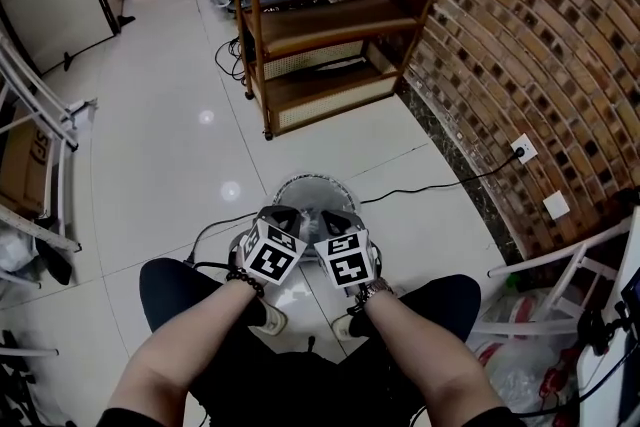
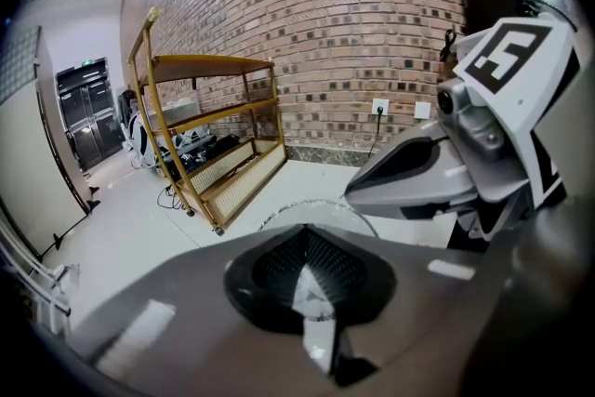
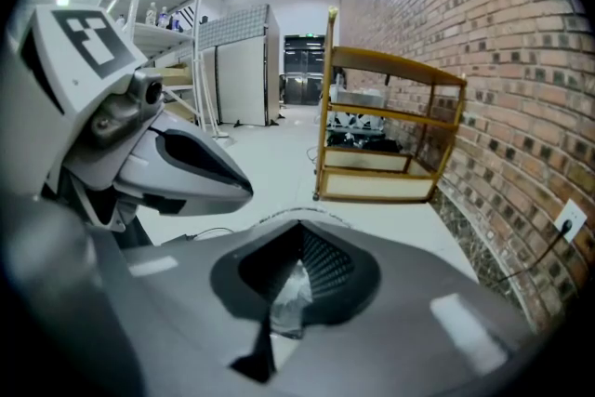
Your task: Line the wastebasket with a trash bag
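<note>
Plastic of the trash bag (image 2: 314,295) is pinched in both of my jaws. My left gripper (image 2: 303,267) is closed on a crumpled clear fold of it, and my right gripper (image 3: 296,271) is clamped on another fold. The two grippers sit side by side, almost touching, just above the near rim of the wastebasket (image 1: 300,183). The wastebasket is a round mesh bin standing upright on the pale tiled floor (image 1: 170,145), just ahead of my shoes (image 1: 268,319). How far the bag reaches into the wastebasket I cannot tell. To the right of the wastebasket a black cable (image 1: 430,185) runs across the tiles to a wall socket (image 1: 521,151). Beyond the wastebasket stands a wooden shelf (image 1: 330,25), beside a brick wall (image 1: 520,45).
</note>
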`<state>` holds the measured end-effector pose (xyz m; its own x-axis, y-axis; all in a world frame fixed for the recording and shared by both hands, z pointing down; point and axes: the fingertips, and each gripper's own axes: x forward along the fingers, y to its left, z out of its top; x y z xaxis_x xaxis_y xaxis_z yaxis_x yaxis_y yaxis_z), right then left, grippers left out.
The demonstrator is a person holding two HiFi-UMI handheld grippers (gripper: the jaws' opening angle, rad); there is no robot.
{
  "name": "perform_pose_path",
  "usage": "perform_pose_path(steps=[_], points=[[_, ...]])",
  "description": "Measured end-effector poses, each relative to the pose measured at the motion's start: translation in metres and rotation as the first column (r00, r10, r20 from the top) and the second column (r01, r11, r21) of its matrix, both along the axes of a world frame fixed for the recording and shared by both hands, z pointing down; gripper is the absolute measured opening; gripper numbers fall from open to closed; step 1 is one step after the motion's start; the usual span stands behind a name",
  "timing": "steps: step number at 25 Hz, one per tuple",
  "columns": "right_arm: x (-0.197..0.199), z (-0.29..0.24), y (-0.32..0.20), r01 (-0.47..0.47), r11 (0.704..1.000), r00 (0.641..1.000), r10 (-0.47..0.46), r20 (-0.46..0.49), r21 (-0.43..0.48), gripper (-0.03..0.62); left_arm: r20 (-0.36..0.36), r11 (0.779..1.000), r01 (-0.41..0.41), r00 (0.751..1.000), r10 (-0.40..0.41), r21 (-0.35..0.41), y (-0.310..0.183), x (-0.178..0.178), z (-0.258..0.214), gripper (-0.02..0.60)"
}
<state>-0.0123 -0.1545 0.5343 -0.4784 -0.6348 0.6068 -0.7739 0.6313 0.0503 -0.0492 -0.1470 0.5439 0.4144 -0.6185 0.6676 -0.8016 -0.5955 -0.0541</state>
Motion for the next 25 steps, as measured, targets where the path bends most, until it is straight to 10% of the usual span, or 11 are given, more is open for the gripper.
perform_pose_path(steps=[25], points=[[0.006,-0.014,-0.001,0.008,1.000,0.999,-0.008,-0.034,0.023,0.002,0.033,0.999,0.001,0.999,0.000,-0.033,0.002,0.000,-0.002,0.003]])
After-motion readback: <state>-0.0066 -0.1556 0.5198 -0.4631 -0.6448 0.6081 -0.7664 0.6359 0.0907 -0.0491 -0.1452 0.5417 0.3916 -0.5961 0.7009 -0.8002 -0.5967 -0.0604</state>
